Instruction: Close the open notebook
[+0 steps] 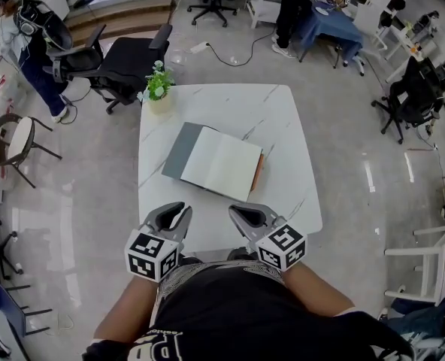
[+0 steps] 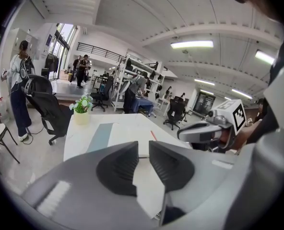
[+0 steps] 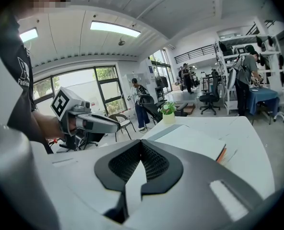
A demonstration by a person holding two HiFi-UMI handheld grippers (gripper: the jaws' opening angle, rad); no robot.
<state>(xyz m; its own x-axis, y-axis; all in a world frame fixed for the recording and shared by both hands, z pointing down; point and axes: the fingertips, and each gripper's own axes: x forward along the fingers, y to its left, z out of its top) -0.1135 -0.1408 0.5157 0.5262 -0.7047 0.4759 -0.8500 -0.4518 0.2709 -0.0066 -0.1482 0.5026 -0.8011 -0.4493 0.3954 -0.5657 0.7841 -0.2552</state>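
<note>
White, grey-veined table [image 1: 283, 119] fills the middle of the head view. The open notebook [image 1: 221, 164] lies at its centre, pale pages up, with the grey cover spread to the left. A small potted plant [image 1: 158, 87] stands near the table's upper-left corner. Both grippers hover over the table's lower edge, apart from the book. The left gripper [image 1: 181, 210] has its jaws slightly parted with nothing between them. The right gripper [image 1: 236, 212] has its jaws pressed together, empty.

The notebook [image 1: 221, 162] lies on the table [image 1: 283, 119], potted plant [image 1: 159, 89] behind-left.
</note>
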